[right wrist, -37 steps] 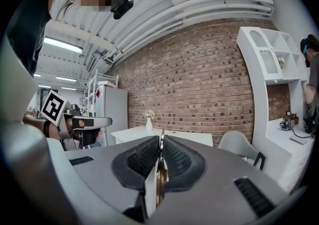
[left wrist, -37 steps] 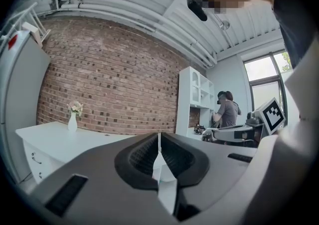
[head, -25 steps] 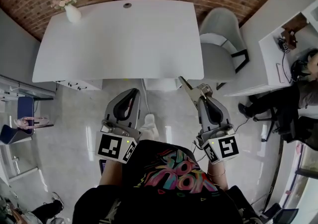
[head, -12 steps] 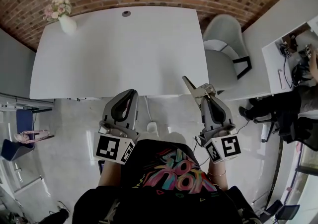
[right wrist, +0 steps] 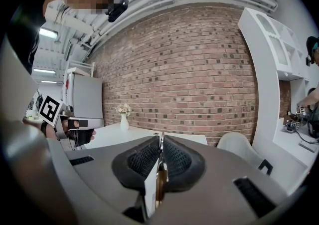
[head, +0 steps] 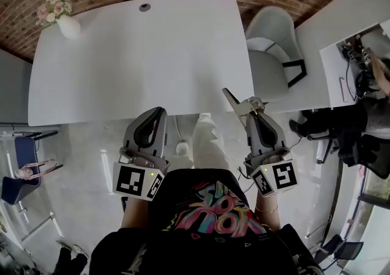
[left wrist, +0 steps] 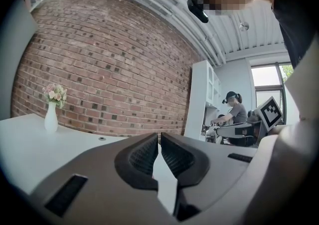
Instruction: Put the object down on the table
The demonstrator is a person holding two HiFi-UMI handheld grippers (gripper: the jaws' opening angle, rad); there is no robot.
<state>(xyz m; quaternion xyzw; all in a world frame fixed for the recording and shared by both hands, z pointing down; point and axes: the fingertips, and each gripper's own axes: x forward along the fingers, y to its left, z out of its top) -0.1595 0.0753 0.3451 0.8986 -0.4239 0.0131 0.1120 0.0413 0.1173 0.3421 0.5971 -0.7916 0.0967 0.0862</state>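
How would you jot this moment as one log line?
left gripper: shut, empty | right gripper: shut on thin flat object | table: object not yet down

The object (head: pixel 232 100) shows only as a thin pale sliver poking out of the right tool (head: pixel 246 109). In the right gripper view it sits edge-on between the closed pads as a brownish strip, and what it is cannot be told. The hands are hidden beneath the tools' marker cubes. The left tool (head: pixel 158 114) covers a bit of the desk's (head: pixel 134 54) near edge. A seated person (head: pixel 347 133) is cut off by the head view's right edge, and the clutter beside them is too small to identify.
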